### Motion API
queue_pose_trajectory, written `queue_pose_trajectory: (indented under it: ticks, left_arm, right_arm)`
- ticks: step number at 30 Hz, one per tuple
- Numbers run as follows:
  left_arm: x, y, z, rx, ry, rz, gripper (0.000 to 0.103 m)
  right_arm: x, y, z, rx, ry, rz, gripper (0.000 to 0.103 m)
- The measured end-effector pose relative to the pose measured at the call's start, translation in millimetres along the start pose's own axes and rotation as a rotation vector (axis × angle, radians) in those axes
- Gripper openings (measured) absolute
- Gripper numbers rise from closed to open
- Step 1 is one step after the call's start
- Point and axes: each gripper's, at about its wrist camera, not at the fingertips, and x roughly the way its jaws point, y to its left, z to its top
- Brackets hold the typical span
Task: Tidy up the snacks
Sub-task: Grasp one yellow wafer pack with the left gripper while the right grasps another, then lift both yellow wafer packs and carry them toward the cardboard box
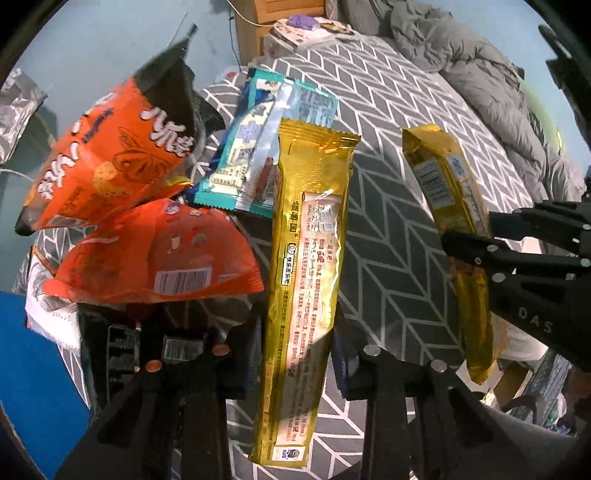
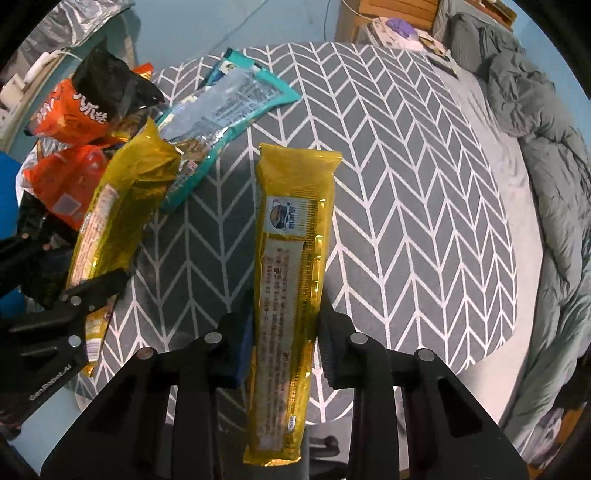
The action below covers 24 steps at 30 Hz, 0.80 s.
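In the left wrist view a long gold snack packet [image 1: 303, 280] stands lengthwise between the fingers of my left gripper [image 1: 295, 356], which is shut on its lower part. To its right my right gripper [image 1: 517, 266] is clamped on a second gold packet [image 1: 447, 192]. The right wrist view shows that second gold packet [image 2: 291, 266] pinched in my right gripper [image 2: 284, 343]. At the left edge of that view my left gripper [image 2: 70, 317] holds the first gold packet [image 2: 118, 206]. Both packets hang above a round table with a grey chevron cloth [image 2: 406, 221].
Two orange snack bags [image 1: 110, 155] [image 1: 159, 258] and teal packets [image 1: 258, 147] lie heaped on the table's left side. A bed with a rumpled grey duvet [image 2: 546, 184] runs along the right. A blue surface [image 1: 33, 369] sits at lower left, and a wooden cabinet [image 1: 280, 18] stands behind.
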Motion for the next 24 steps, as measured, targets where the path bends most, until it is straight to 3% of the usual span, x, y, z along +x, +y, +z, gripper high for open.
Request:
queue_pose_trajectory:
  ticks: [11,24]
  left_arm:
    - [-53,13,-26,-0.044,-0.075,-0.013,0.029]
    - [-85,33,-28,-0.119,-0.165,-0.050,0.029]
  right_arm:
    - [-24,18,9,-0.057,-0.076,-0.007,0.028]
    - [-59,29,28,-0.088,-0.159,0.030,0.028]
